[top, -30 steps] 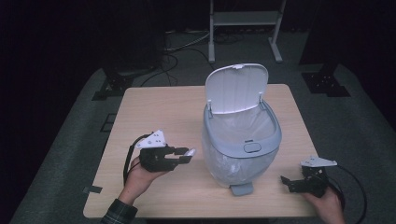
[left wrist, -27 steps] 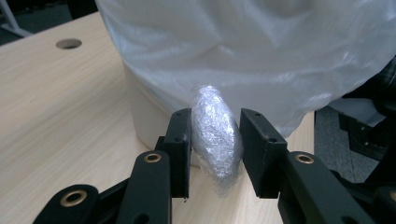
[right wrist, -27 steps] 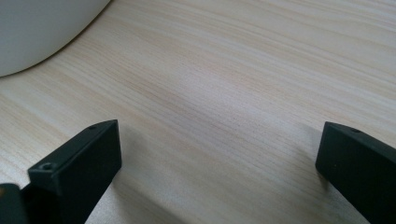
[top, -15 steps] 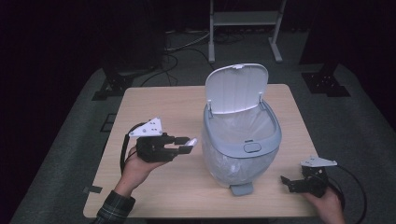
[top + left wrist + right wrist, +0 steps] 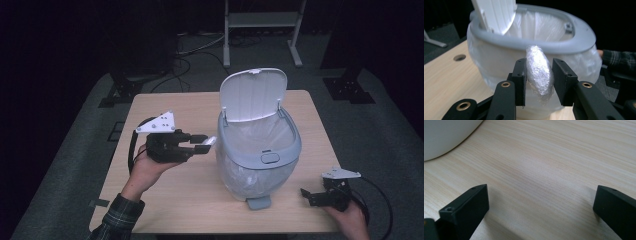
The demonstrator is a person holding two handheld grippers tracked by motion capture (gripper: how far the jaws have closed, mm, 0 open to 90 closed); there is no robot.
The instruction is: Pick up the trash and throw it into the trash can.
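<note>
High view: the left gripper (image 5: 204, 144) is held off the wooden surface (image 5: 165, 200) beside the grey pedal bin (image 5: 260, 150), whose lid (image 5: 253, 94) stands open above a clear plastic liner (image 5: 260, 135). Left gripper view shows its jaws pinching a wad of crumpled aluminium foil (image 5: 539, 72) on both sides, the wad upright between the pads, level with and just short of the bin's rim (image 5: 564, 46). The right gripper (image 5: 311, 196) rests low on the surface near the bin's foot pedal (image 5: 258, 202), jaws spread wide with nothing between them.

The step in hand looks like dropping the foil into the bin. To do it well, the wad should be carried clear over the rim before release, since at present it sits outside the opening and would fall to the surface if let go. Approaching past the front of the rim avoids knocking the upright lid. Spread the jaws only once the foil hangs above the liner, and fully, because crumpled foil may cling to one pad.
</note>
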